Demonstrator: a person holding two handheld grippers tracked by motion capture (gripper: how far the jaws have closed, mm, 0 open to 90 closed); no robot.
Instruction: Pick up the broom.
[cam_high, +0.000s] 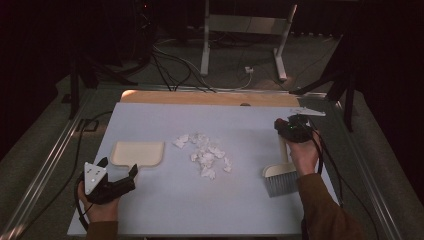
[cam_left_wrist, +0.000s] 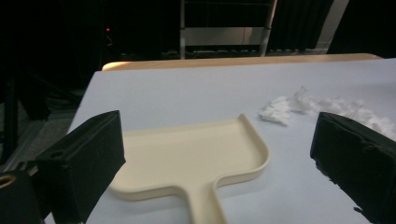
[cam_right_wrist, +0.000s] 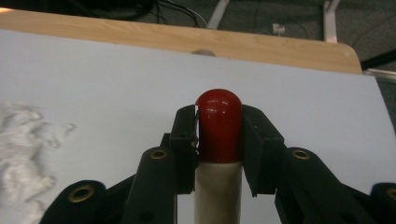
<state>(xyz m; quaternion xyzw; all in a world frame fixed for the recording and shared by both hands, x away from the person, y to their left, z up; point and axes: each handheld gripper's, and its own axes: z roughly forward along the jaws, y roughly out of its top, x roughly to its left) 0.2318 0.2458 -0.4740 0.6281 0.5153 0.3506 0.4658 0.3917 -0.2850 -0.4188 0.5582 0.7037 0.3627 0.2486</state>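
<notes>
Nearest us, our left gripper (cam_high: 118, 176), jaws wide and empty, faces the dustpan (cam_high: 138, 153) near the table's left edge, while our right gripper (cam_right_wrist: 218, 140) clamps the brush (cam_high: 280, 176) handle by the right edge, so we judge grasping the dustpan handle comes before sweeping the paper scraps (cam_high: 205, 154) mid-table.

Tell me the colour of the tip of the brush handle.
Red: the brush handle tip is a glossy red cap, clearest in the right gripper view.

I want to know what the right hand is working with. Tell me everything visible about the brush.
The brush is a small hand brush with a pale cream handle ending in a glossy red cap and a block of grey bristles. It lies on the table's right side, bristles toward the person. The right tongs are shut on the handle near the cap.
</notes>
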